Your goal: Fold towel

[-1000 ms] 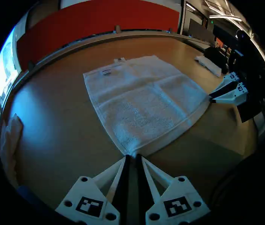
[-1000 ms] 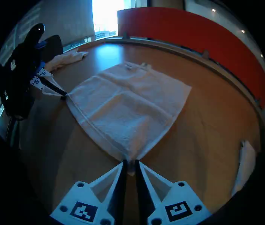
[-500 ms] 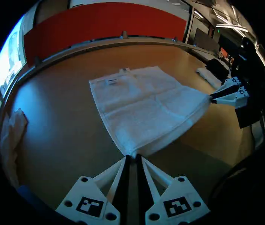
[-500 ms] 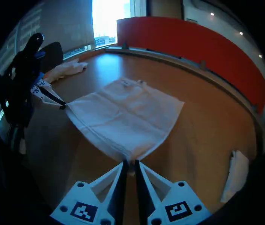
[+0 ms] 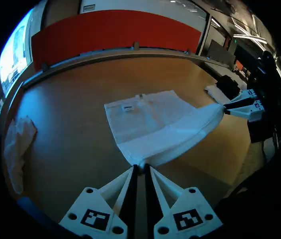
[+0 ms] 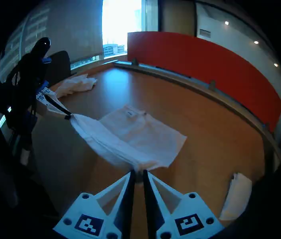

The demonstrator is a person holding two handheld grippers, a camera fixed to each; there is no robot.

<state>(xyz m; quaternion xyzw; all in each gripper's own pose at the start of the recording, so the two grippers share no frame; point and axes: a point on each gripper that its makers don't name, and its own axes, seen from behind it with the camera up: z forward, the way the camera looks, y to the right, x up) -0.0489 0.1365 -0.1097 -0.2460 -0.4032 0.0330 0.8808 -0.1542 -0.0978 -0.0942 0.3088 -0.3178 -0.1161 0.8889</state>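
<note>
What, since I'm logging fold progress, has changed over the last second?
The left gripper and right gripper rose, lifting the near edge of the towel off the table and toward its far edge. Unchanged: both stay shut on their corners, the far edge lies flat, the crumpled cloth has not moved.

The right tongs (image 6: 138, 172) are closed on the near corner of a white terry towel (image 6: 140, 133). The left tongs (image 6: 66, 116) pinch its next corner, and the hem between them hangs raised above the brown wooden desk (image 6: 216, 131) while the towel's far half lies flat. A crumpled white cloth (image 6: 76, 84) lies beyond the towel near the left tongs, a folded white cloth (image 6: 236, 194) lies well apart on the towel's other side, and a long red partition panel (image 6: 208, 69) stands behind it.
</note>
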